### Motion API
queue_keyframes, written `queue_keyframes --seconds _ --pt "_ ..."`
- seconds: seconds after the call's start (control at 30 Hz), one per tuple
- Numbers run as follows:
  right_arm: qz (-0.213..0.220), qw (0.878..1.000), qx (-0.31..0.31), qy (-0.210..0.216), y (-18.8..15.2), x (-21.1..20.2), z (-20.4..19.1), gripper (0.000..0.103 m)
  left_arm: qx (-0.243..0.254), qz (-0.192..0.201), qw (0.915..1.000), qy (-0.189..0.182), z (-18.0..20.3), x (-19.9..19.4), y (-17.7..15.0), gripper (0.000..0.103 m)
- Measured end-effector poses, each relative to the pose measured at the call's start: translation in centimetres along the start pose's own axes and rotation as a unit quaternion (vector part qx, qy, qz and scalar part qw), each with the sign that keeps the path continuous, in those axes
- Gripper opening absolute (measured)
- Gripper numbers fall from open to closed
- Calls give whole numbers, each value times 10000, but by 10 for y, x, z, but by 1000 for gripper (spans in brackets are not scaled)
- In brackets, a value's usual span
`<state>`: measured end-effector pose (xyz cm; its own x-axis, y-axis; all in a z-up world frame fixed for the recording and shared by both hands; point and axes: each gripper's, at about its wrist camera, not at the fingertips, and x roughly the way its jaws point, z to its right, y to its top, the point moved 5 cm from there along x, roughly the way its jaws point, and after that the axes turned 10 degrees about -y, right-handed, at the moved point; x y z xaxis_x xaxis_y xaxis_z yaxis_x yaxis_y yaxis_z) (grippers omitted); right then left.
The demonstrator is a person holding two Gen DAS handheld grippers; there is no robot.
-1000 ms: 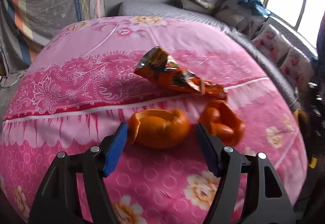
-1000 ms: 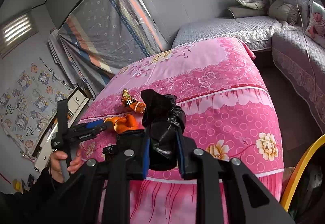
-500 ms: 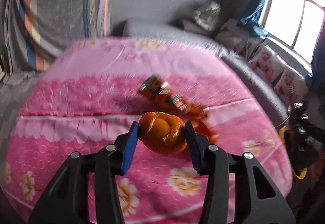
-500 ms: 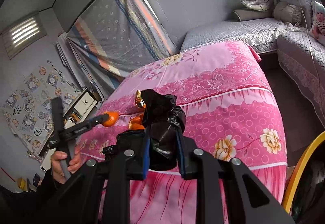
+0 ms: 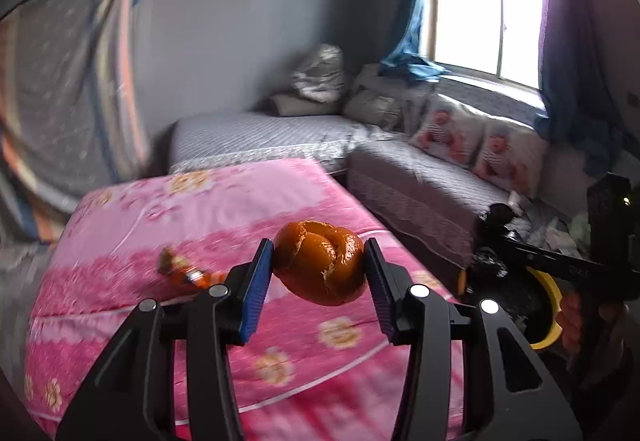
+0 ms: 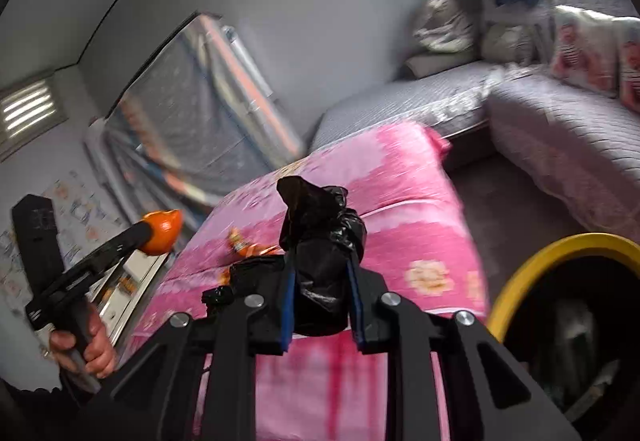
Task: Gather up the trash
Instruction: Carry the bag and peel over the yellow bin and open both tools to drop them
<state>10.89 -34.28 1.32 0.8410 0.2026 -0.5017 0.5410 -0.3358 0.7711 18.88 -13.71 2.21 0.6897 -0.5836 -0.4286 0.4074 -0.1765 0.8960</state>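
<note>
My left gripper [image 5: 319, 273] is shut on an orange peel [image 5: 320, 261] and holds it in the air above the pink bedspread [image 5: 200, 209]; the same peel [image 6: 162, 227] shows at the left of the right wrist view. An orange snack wrapper [image 5: 180, 269] and another bit of peel lie on the spread behind it. My right gripper [image 6: 320, 293] is shut on a bunched black plastic bag [image 6: 320, 233]. A yellow-rimmed bin [image 6: 560, 253] lined in black stands at the lower right, off the bed's corner.
A grey quilted sofa [image 5: 420, 177] with patterned cushions [image 5: 476, 137] runs under the window. Grey bedding bundles [image 5: 316, 77] sit in the corner. A striped sheet [image 5: 60, 89] hangs at the left. A hand [image 6: 96, 349] grips the left tool's handle.
The left gripper closed on the orange peel, lifted it off the bedspread and swung right toward the bin. The right gripper, still holding the bag, also shifted right, bringing the bin further into view.
</note>
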Motion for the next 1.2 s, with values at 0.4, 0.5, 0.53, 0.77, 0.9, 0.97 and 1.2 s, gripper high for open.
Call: queue_keyframes --seconds 0.4,0.5,0.53,0.77,0.9,0.97,1.2 --pt "552 9797 672 -1808 -22 -63 127 20 956 -142 9908 -952 138 61 11 44" --pt "616 9711 675 -2205 -30 -71 145 20 1042 -205 9875 -1167 164 73 8 44" --pt "634 9681 646 -2338 -32 -72 150 20 1065 -220 9865 -1223 169 77 7 44" --pt "637 9490 553 -3037 -51 -84 180 20 1217 -318 9806 -1503 207 98 -4 45" --pt "615 9384 494 -3364 -57 -84 190 21 1098 -481 9790 -1647 221 122 -12 45" --pt "595 9369 522 -3406 -56 -86 191 21 955 -645 9781 -1731 223 137 -17 45" --pt "469 9250 625 -3720 -62 -85 205 21 743 -928 9759 -1829 227 180 -30 46"
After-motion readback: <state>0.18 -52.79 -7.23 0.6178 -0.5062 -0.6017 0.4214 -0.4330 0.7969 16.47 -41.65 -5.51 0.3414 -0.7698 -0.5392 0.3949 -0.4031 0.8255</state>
